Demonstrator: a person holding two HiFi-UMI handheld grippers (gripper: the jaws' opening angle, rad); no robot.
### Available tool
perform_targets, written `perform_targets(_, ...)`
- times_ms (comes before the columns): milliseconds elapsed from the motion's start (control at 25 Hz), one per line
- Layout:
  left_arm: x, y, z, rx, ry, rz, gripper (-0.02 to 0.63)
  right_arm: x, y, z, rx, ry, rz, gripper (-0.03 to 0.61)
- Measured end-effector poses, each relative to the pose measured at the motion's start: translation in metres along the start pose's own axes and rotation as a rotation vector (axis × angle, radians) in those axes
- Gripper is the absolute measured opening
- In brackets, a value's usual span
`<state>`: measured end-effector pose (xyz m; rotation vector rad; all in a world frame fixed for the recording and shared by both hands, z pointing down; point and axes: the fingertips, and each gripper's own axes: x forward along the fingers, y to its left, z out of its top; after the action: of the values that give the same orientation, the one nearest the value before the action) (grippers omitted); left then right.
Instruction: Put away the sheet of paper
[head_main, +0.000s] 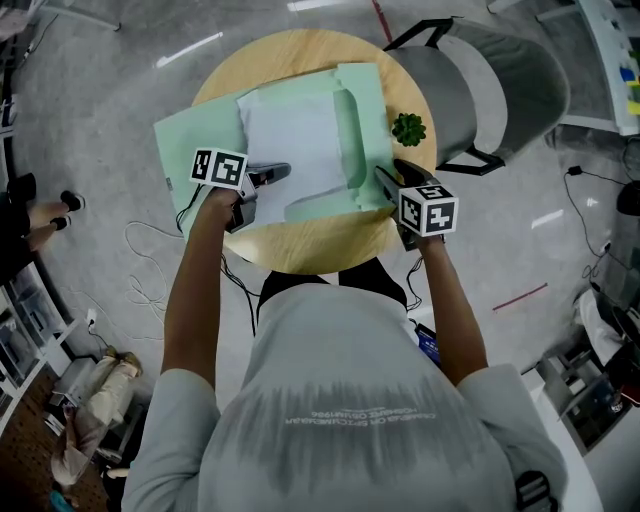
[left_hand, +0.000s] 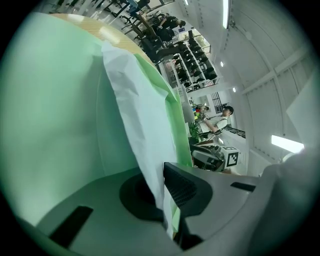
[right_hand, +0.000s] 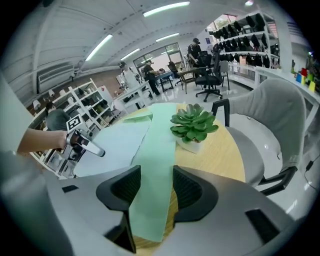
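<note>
An open pale green folder (head_main: 190, 135) lies on the round wooden table (head_main: 300, 50), with a white sheet of paper (head_main: 295, 140) inside it. My left gripper (head_main: 283, 171) is shut on the sheet's near left edge. In the left gripper view the white sheet (left_hand: 135, 115) runs up from between the closed jaws of the gripper (left_hand: 164, 195), a thin strip of folder (left_hand: 55, 110) against it. My right gripper (head_main: 383, 175) is open at the folder's right side. Its jaws (right_hand: 156, 187) straddle the green flap (right_hand: 160, 145) without pressing it.
A small potted succulent (head_main: 408, 128) stands on the table just right of the folder, close to the right gripper (right_hand: 194, 125). A grey chair (head_main: 500, 85) is tucked at the table's far right. Cables lie on the floor at left.
</note>
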<state>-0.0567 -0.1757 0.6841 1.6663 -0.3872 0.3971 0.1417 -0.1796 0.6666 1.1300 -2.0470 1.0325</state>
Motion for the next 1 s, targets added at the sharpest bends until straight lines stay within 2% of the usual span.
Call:
perform_targets(120,0.007,-0.002,0.003,-0.001,-0.001,-0.009,0.023,0.000,-0.001,-0.001,0.025,-0.010,0.012,0.229)
perform_targets(360,0.022,-0.012,0.002,0.024,0.036,-0.031,0.023,-0.001,0.002,0.000,0.015,-0.011,0.013,0.229)
perform_targets(1000,0.051,-0.030,0.013,0.050,0.062,-0.069,0.023,0.004,0.019,-0.005,0.015,0.004,0.051,0.229)
